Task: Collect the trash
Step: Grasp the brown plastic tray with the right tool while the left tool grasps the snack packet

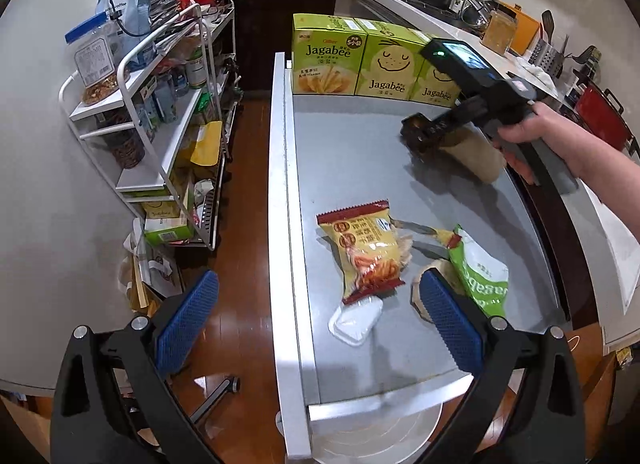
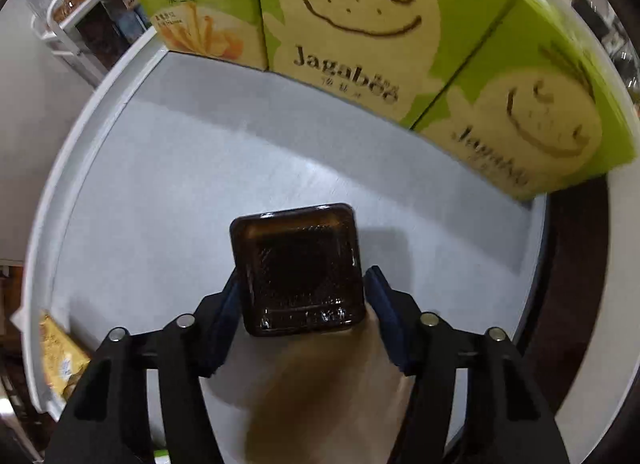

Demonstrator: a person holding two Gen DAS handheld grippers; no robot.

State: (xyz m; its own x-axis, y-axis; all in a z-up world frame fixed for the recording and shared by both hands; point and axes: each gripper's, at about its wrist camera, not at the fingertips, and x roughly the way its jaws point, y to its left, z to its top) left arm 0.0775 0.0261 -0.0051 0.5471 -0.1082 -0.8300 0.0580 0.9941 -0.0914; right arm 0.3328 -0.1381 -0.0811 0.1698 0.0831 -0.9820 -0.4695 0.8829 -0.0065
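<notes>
1. Task's thing: a small dark brown plastic tray (image 2: 298,268), square with rounded corners, glossy rim, textured inside. It sits on the grey surface (image 2: 180,168) in front of the row of green Jagabee boxes (image 2: 360,24), with a gap between.
2. Right gripper (image 2: 300,304): fingers nearly closed around the tray, blue pads at its left and right sides. The left pad looks in contact; the right pad's contact cannot be told because of blur. A tan paper bag (image 2: 320,392), blurred, hangs under the gripper.
3. Left gripper (image 1: 316,324): fingers wide apart, holding nothing, above the near end of the surface, well away from the boxes.
4. Only the left wrist view shows the other trash: a yellow and red snack wrapper (image 1: 366,248), a green Jagabee pouch (image 1: 480,272) beside it, and a white plastic tray (image 1: 356,320) at the wrapper's near end. All lie well nearer than the boxes.
5. That view also shows a hand (image 1: 524,128) on the right gripper and a white shelf rack (image 1: 160,104) left of the surface.
6. Only the right wrist view shows the inside of the brown tray and the pads flanking it.
</notes>
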